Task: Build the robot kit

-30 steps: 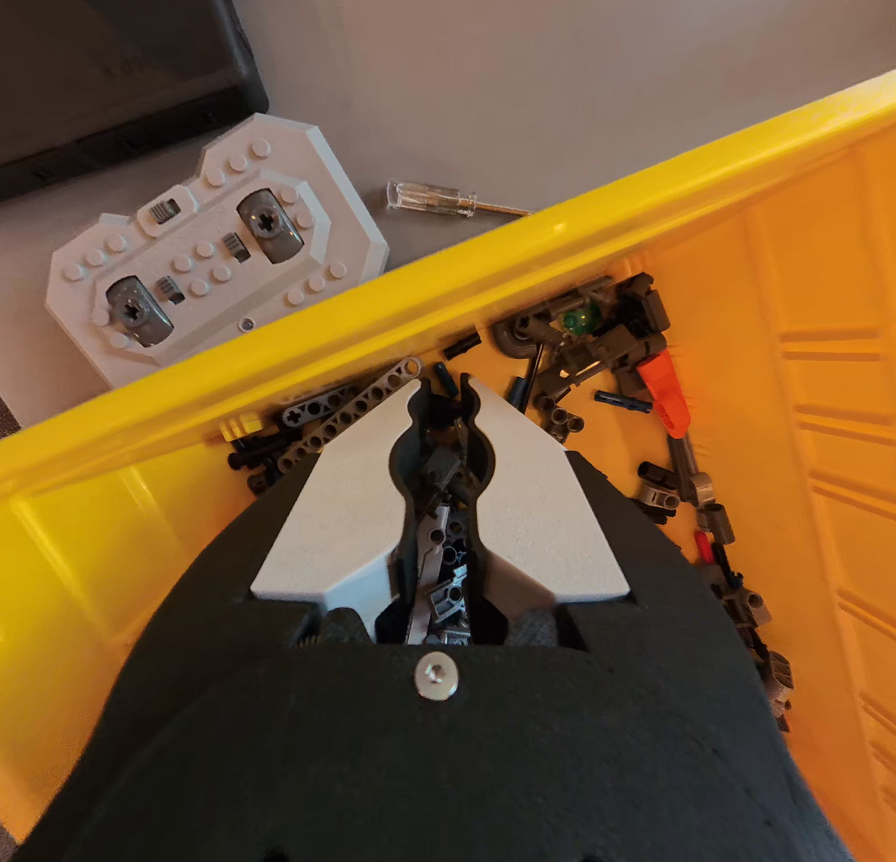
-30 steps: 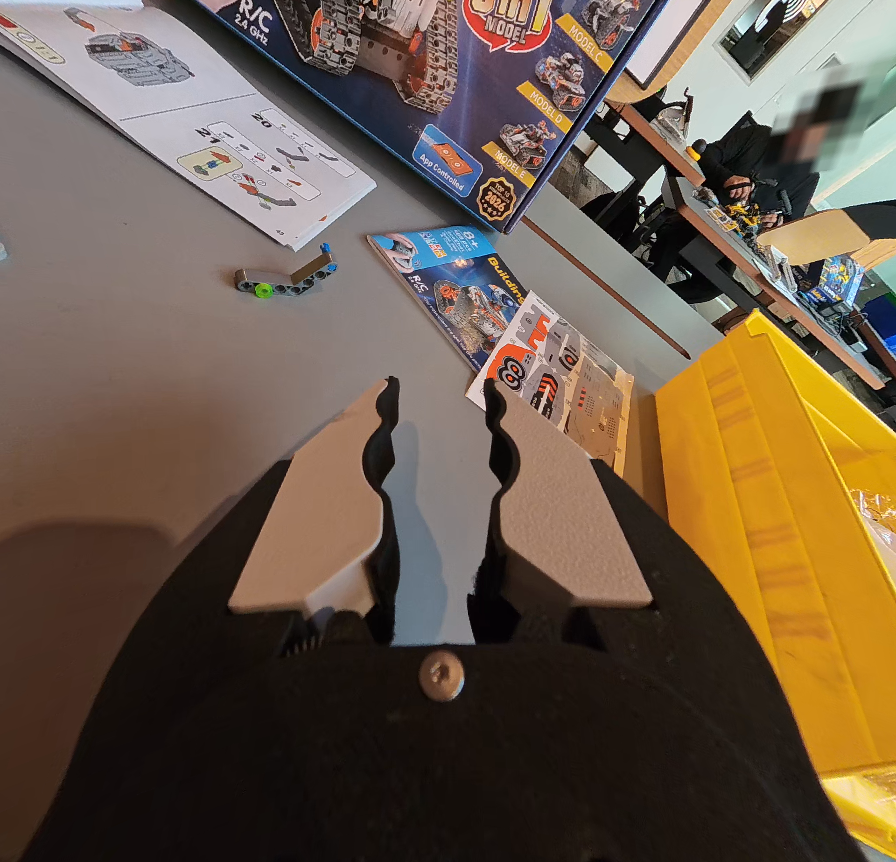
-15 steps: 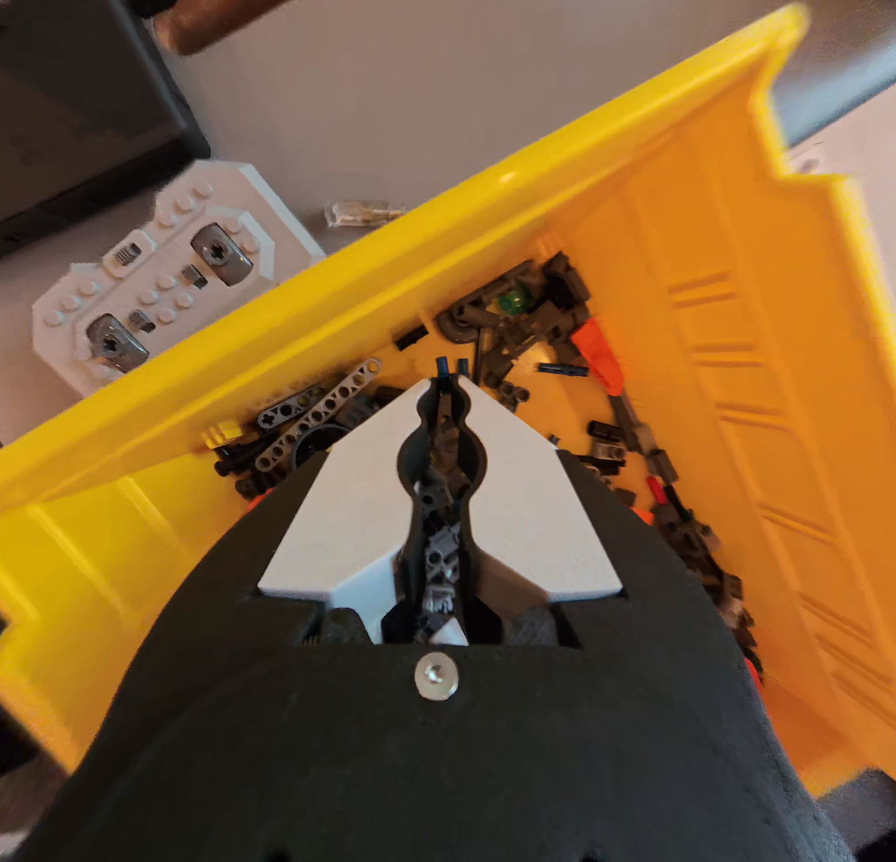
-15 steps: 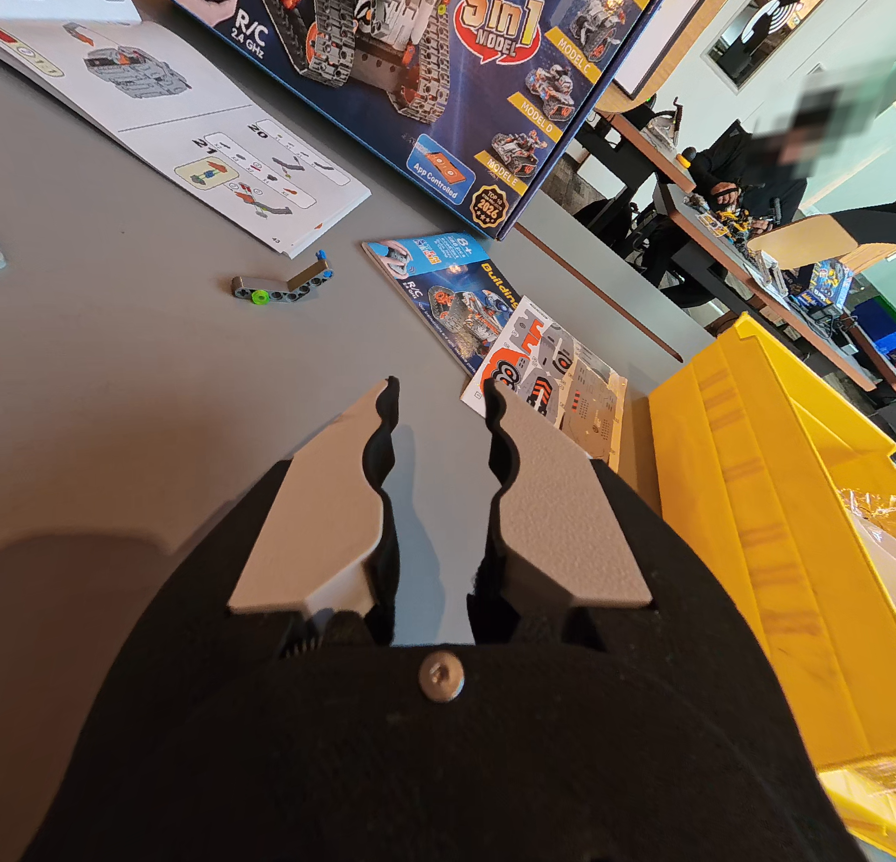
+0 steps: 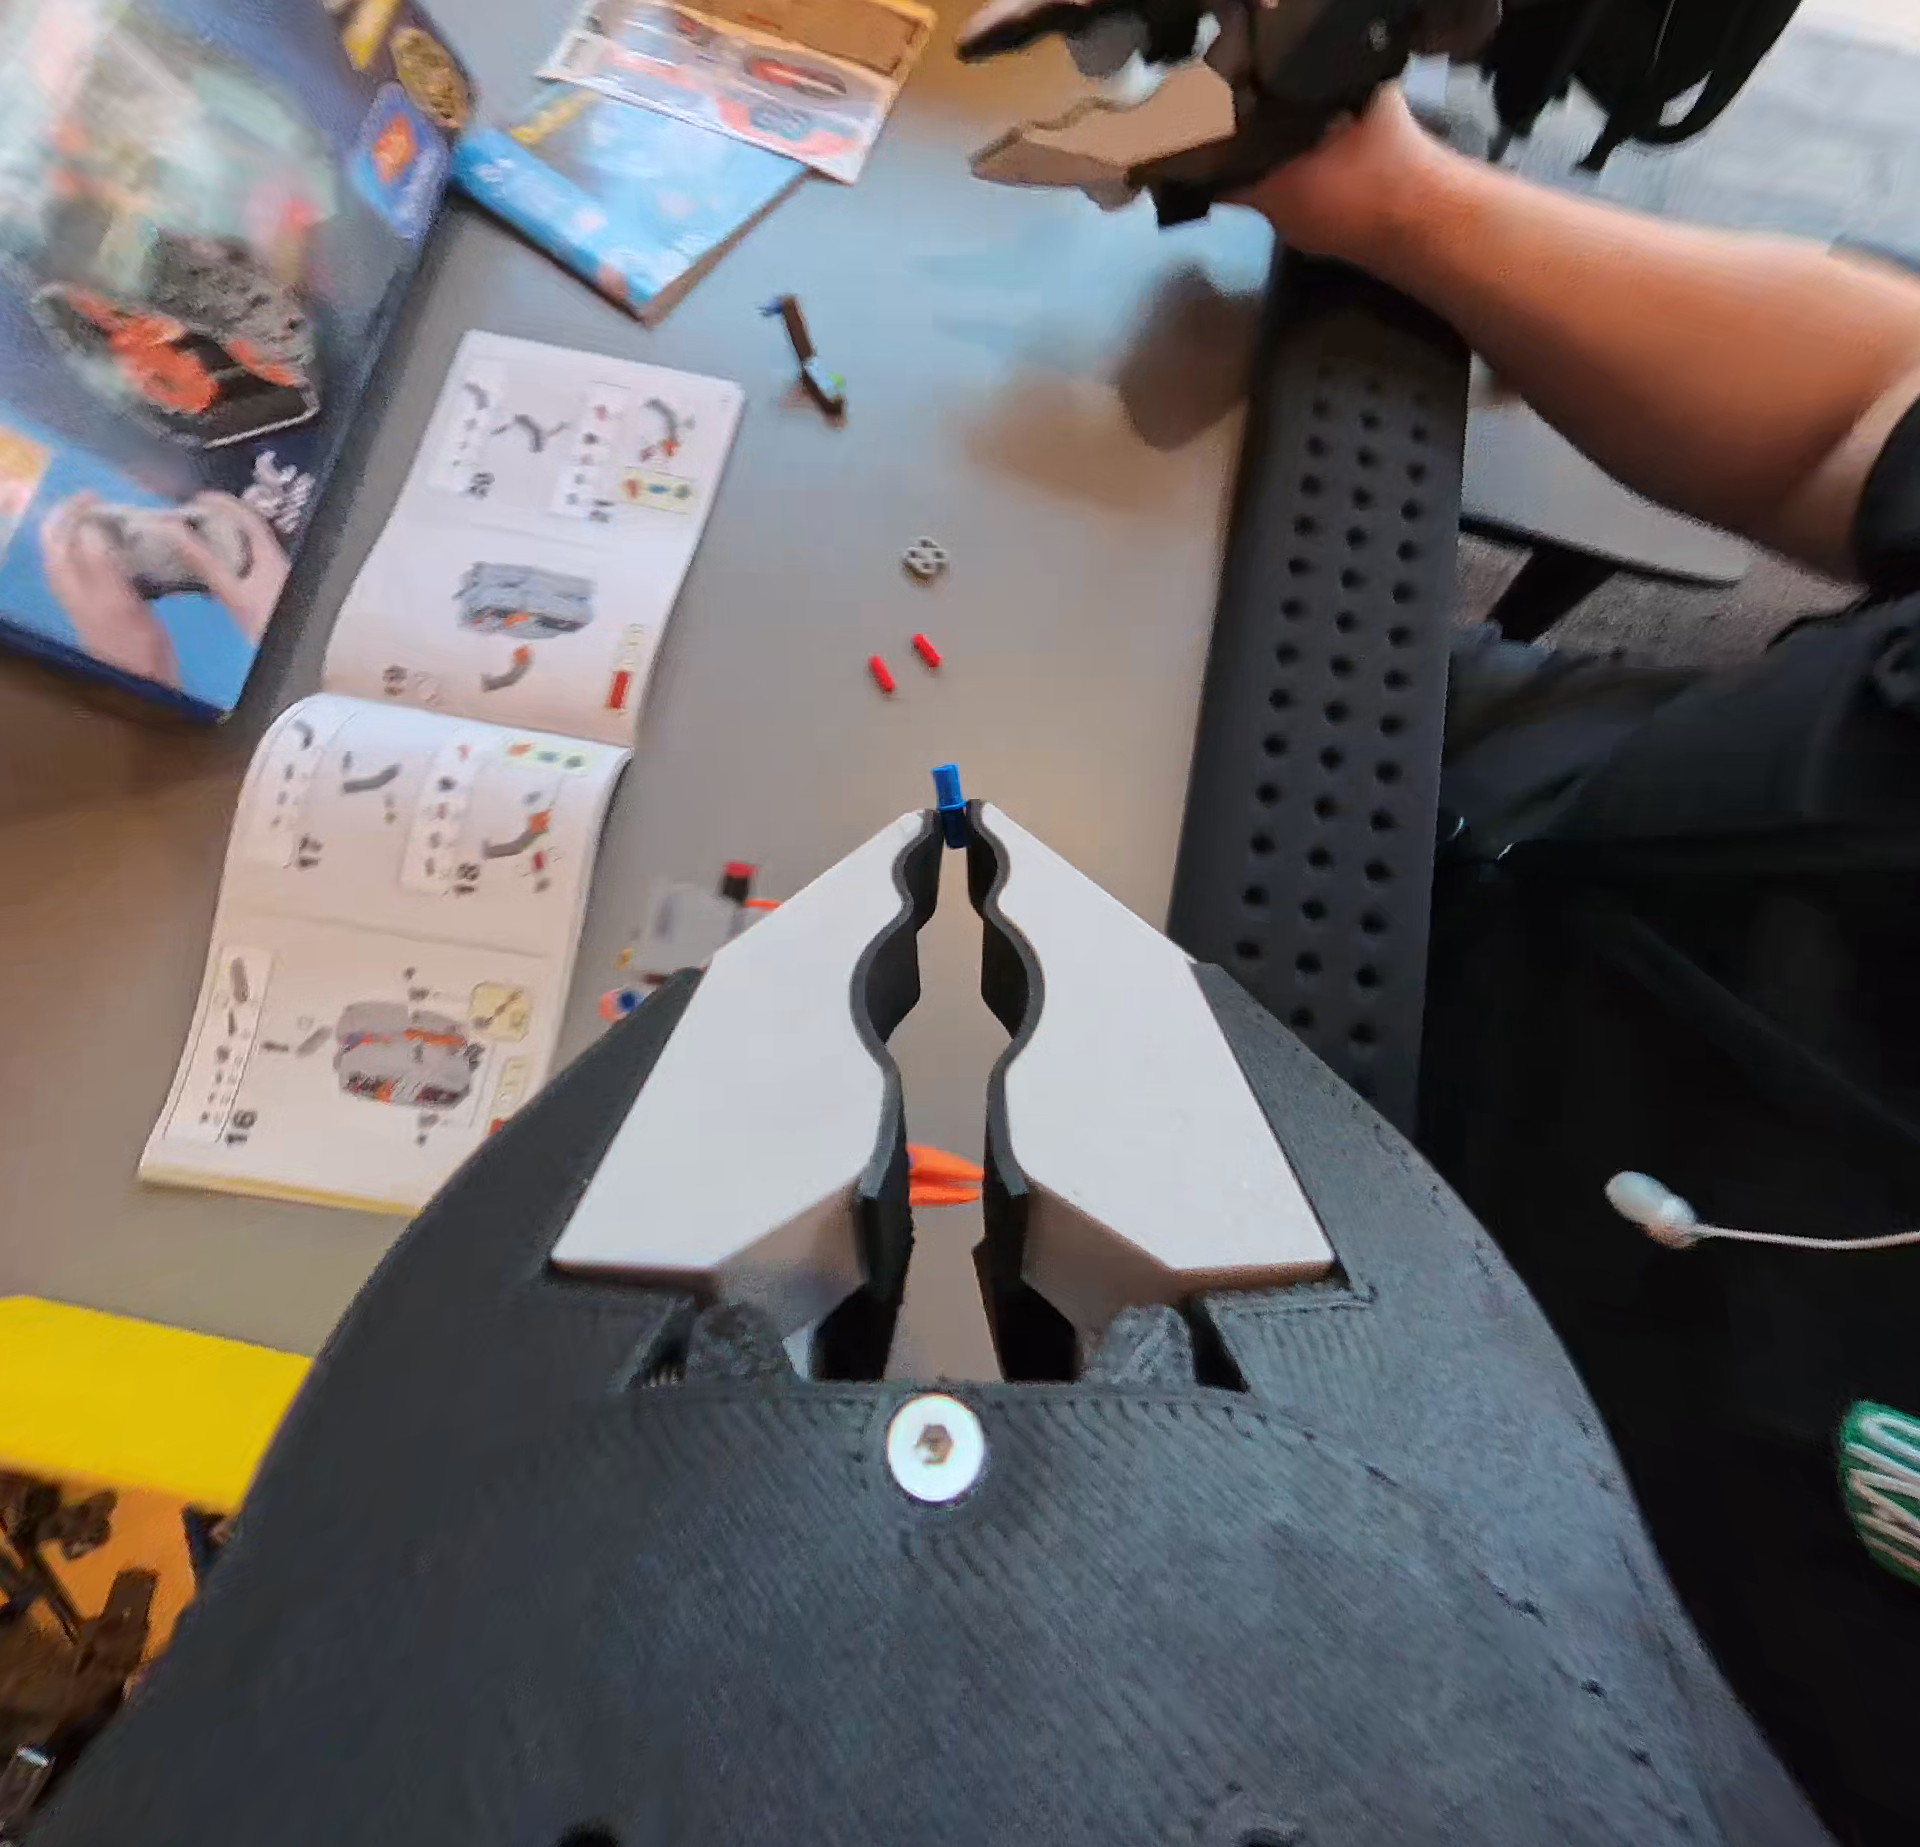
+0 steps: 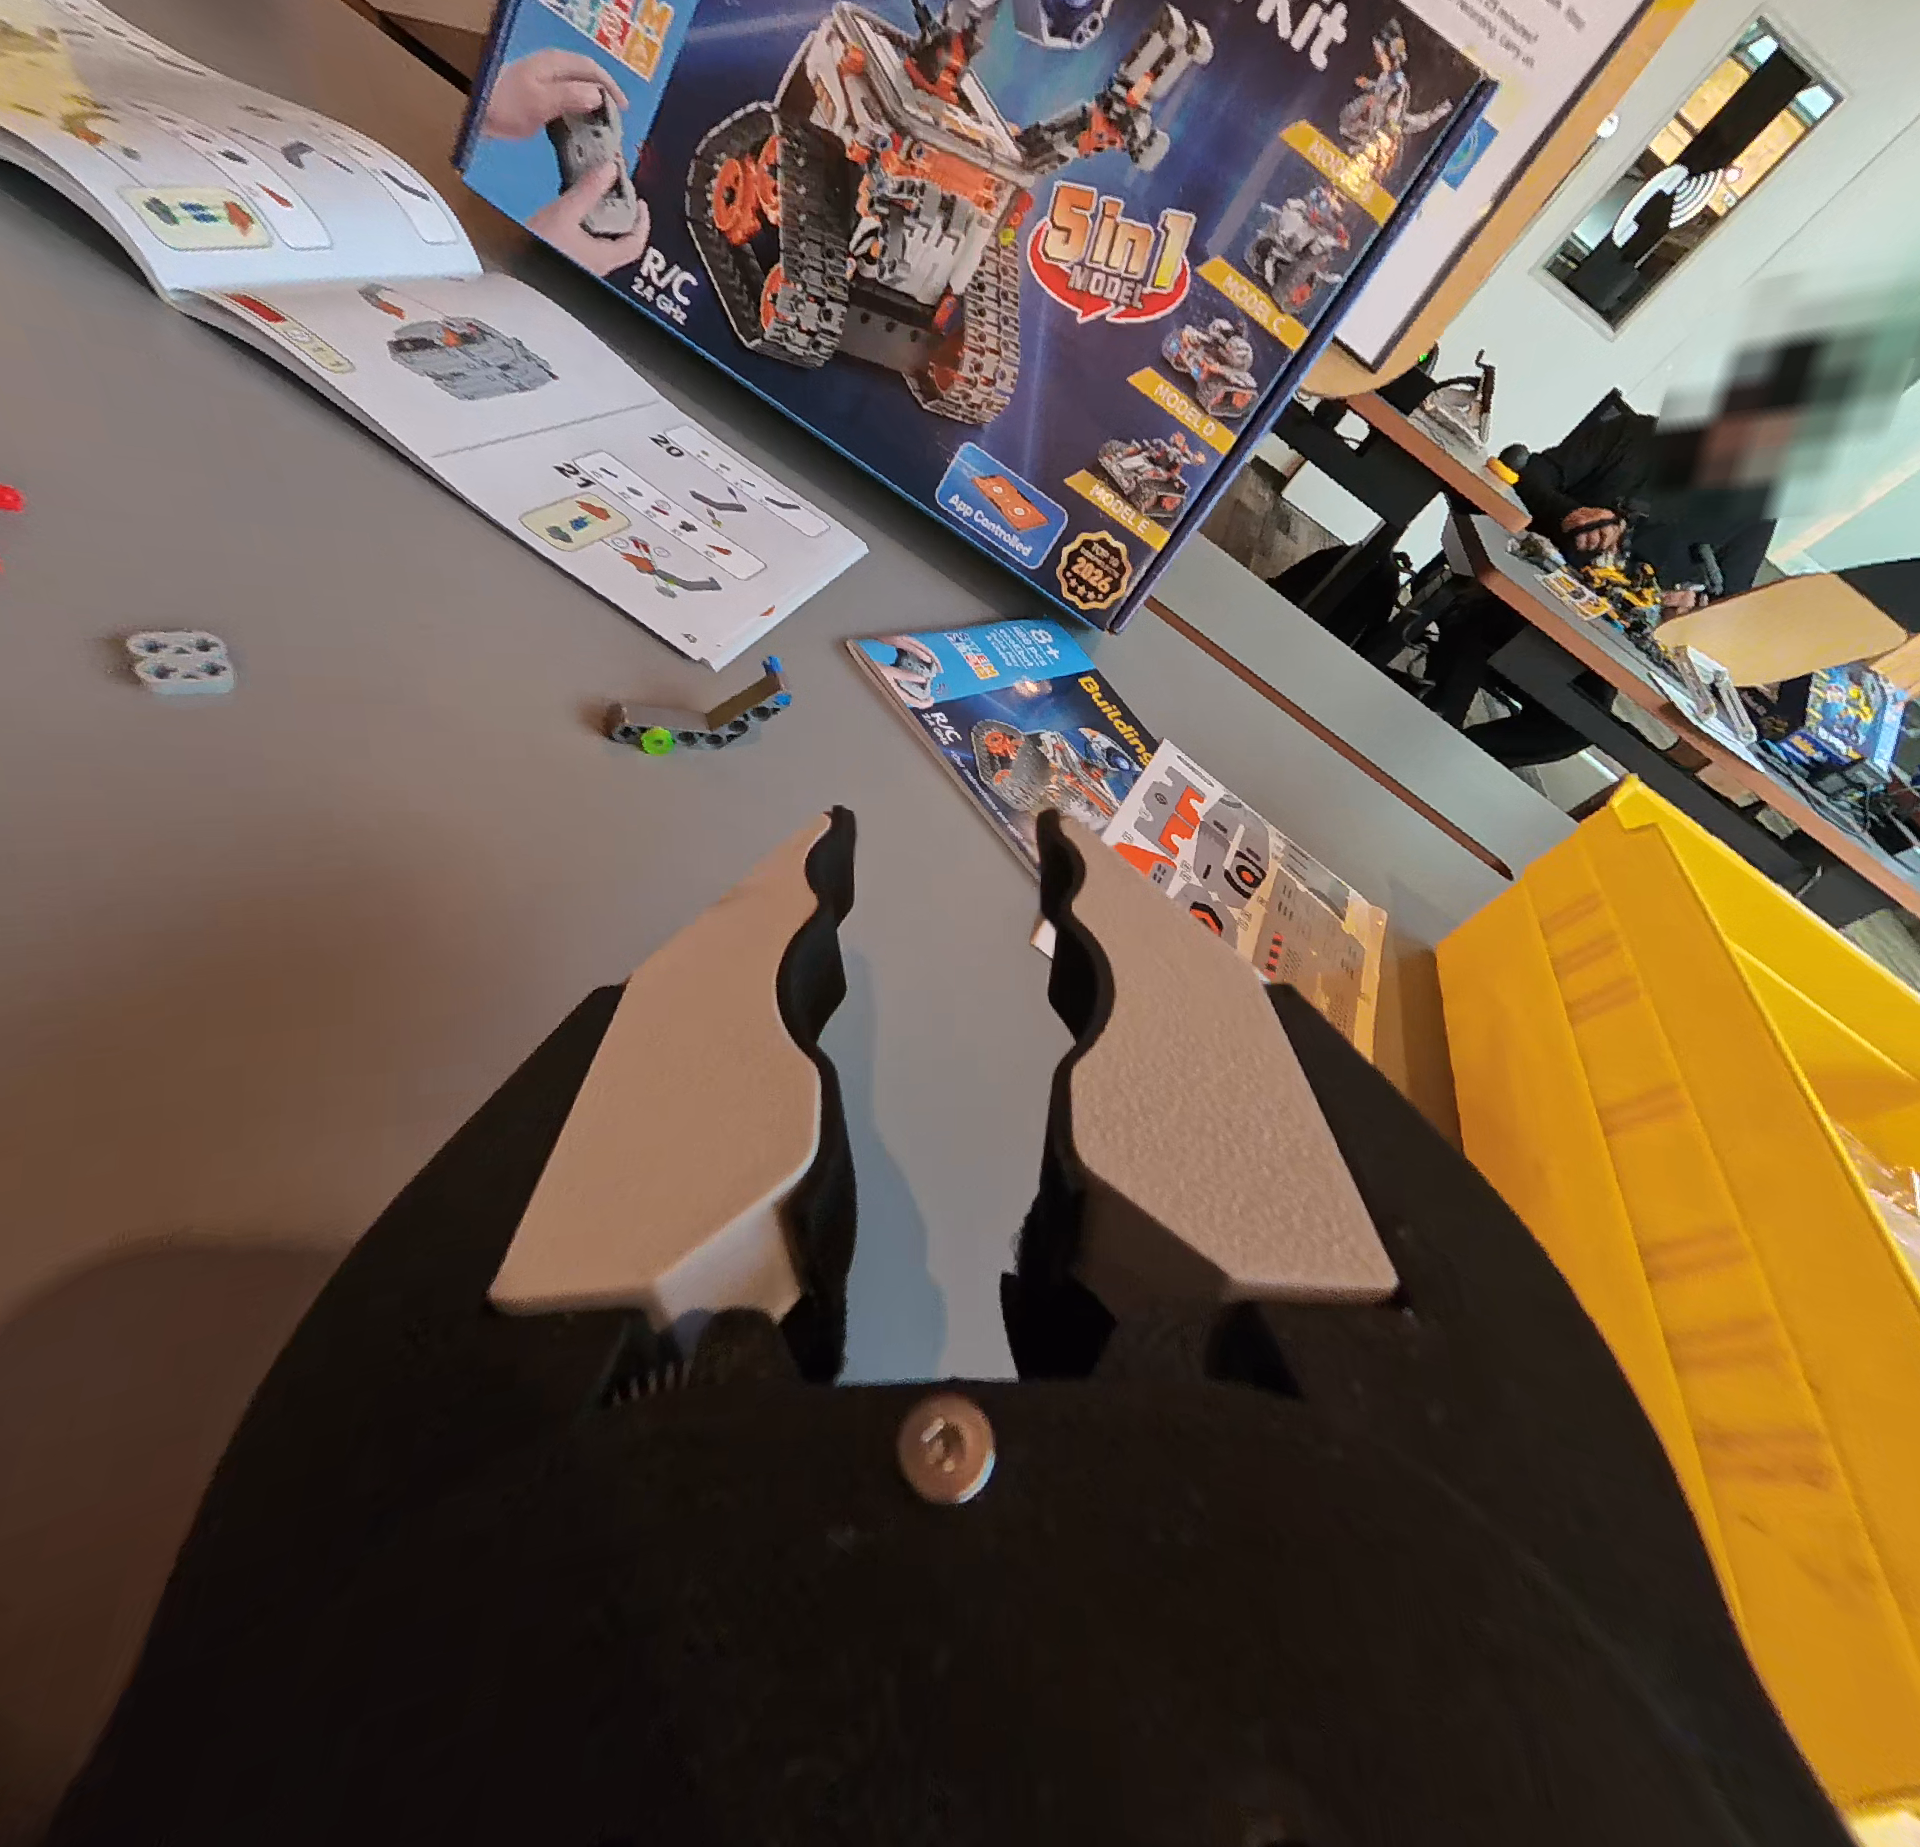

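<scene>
Blue pin (image 5: 947, 806): a small blue building-toy connector, pinched at the very tips of the left gripper (image 5: 948, 829), its upper end sticking out past them.
Left gripper: its jaws are closed down to the width of the pin; it hangs above the grey table (image 5: 1039, 509).
Beyond the left tips: two red pins (image 5: 903, 663) lie on the table, a small grey connector plate (image 5: 924, 558) farther on, and a bent grey beam (image 5: 814, 361) with a green and a blue peg farther still.
Left of the left gripper: an open instruction booklet (image 5: 473, 758); a blue kit box (image 5: 187, 291) lies past it; a yellow bin (image 5: 125, 1392) of dark parts sits near the gripper's body.
Under the left gripper: a grey block with orange parts (image 5: 686, 924) peeks out beside the left finger, and an orange piece (image 5: 940, 1174) shows through the gap.
Right gripper (image 6: 940, 831): its jaws stand apart with nothing between them, above bare table.
Ahead of the right gripper: the bent grey beam (image 6: 701, 722), well short of the tips; the grey plate (image 6: 179, 663) far to the left.
Right of the right gripper: a small blue booklet (image 6: 1003, 727) and a sticker sheet (image 6: 1257, 893) just beside the right finger, then a yellow bin (image 6: 1683, 1174).
Behind: the kit box (image 6: 935, 239) leans upright.
</scene>
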Tool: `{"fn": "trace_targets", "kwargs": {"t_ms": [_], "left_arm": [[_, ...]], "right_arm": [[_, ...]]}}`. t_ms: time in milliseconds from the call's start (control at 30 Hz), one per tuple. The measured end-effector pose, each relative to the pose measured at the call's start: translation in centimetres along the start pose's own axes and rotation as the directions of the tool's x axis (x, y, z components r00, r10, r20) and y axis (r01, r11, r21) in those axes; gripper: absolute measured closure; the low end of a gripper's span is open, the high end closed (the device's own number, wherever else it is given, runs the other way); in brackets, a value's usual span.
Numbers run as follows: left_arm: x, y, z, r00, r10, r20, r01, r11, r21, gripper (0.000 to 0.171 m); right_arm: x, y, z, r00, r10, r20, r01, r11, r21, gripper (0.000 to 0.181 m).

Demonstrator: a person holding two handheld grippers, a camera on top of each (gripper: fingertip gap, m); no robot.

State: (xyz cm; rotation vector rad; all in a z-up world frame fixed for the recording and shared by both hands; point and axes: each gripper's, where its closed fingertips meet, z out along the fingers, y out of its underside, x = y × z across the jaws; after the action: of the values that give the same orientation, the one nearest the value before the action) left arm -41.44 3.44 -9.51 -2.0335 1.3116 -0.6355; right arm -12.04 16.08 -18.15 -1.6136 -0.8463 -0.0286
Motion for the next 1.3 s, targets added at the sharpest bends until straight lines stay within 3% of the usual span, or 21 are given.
{"fn": "trace_targets", "kwargs": {"t_ms": [100,233,300,433,567,667,700,733,800,867,933,1000,1033,1100,1167,1233,1300], "left_arm": [[2.7,0.6,2.7,0.998,0.053,0.04,-0.05,0.997,-0.057,0.169],[4.8,1.9,7.3,0.998,-0.007,0.056,0.016,0.987,-0.161,0.169],[4.9,3.5,10.4,0.995,-0.008,0.102,0.033,0.967,-0.254,0.169],[2.9,4.3,15.2,0.977,-0.043,0.209,0.105,0.949,-0.296,0.169],[1.5,6.2,17.5,0.97,-0.109,0.219,0.19,0.899,-0.394,0.167],[1.1,6.0,18.0,0.967,-0.122,0.222,0.202,0.9,-0.387,0.165],[1.0,6.1,17.9,0.966,-0.123,0.225,0.207,0.895,-0.396,0.16],[1.1,6.1,17.7,0.964,-0.13,0.231,0.217,0.887,-0.407,0.142],[1.7,5.1,16.5,0.961,-0.154,0.229,0.232,0.901,-0.366,0.136],[3.5,2.3,13.8,0.967,-0.198,0.163,0.232,0.945,-0.232,0.138],[4.3,-0.2,8.9,0.968,-0.229,0.105,0.237,0.968,-0.076,0.144],[1.5,-1.3,2.0,0.939,-0.282,0.198,0.272,0.959,0.078,0.143],[-1.1,-0.8,-1.9,0.896,-0.328,0.299,0.299,0.944,0.14,0.139],[-7.1,2.0,-9.7,0.732,-0.438,0.522,0.364,0.899,0.244,0.119],[-12.0,5.8,-15.3,0.561,-0.52,0.644,0.446,0.845,0.294,0.124],[-15.8,9.2,-17.1,0.496,-0.548,0.673,0.537,0.803,0.257,0.133],[-19.5,12.2,-16.6,0.491,-0.553,0.673,0.61,0.77,0.187,0.146]], "right_arm": [[-1.0,-0.5,0.0,0.999,-0.038,0.033,0.038,0.999,0.012,0.146],[-2.2,-0.5,0.3,0.995,-0.067,0.073,0.067,0.998,-0.006,0.146],[-2.5,-0.7,0.2,0.995,-0.051,0.089,0.052,0.999,-0.001,0.146],[-2.7,-1.0,-0.2,0.993,-0.008,0.115,0.006,1.0,0.021,0.146],[-3.0,-0.9,-0.5,0.99,-0.005,0.138,0.003,1.0,0.02,0.146],[-3.5,-0.8,-0.7,0.986,-0.019,0.163,0.016,1.0,0.02,0.145],[-3.6,-0.9,-0.8,0.985,-0.025,0.168,0.021,1.0,0.023,0.145],[-3.7,-0.9,-0.9,0.985,-0.027,0.173,0.023,0.999,0.027,0.145],[-3.7,-0.9,-1.0,0.984,-0.023,0.178,0.018,0.999,0.03,0.145],[-3.6,-0.8,-1.1,0.984,-0.02,0.178,0.015,0.999,0.028,0.145],[-3.5,-0.9,-1.1,0.984,-0.017,0.177,0.011,0.999,0.034,0.145],[-3.5,-1.1,-1.2,0.984,-0.017,0.175,0.009,0.999,0.044,0.145],[-3.5,-1.1,-1.2,0.985,-0.019,0.172,0.011,0.999,0.046,0.145],[-3.4,-1.2,-1.1,0.986,-0.025,0.165,0.018,0.999,0.047,0.145],[-3.2,-1.1,-0.8,0.988,-0.032,0.154,0.026,0.999,0.041,0.145],[-3.1,-0.8,-0.6,0.989,-0.035,0.146,0.032,0.999,0.022,0.145],[-2.9,-0.4,-0.3,0.99,-0.034,0.139,0.034,0.999,-0.002,0.145]]}}
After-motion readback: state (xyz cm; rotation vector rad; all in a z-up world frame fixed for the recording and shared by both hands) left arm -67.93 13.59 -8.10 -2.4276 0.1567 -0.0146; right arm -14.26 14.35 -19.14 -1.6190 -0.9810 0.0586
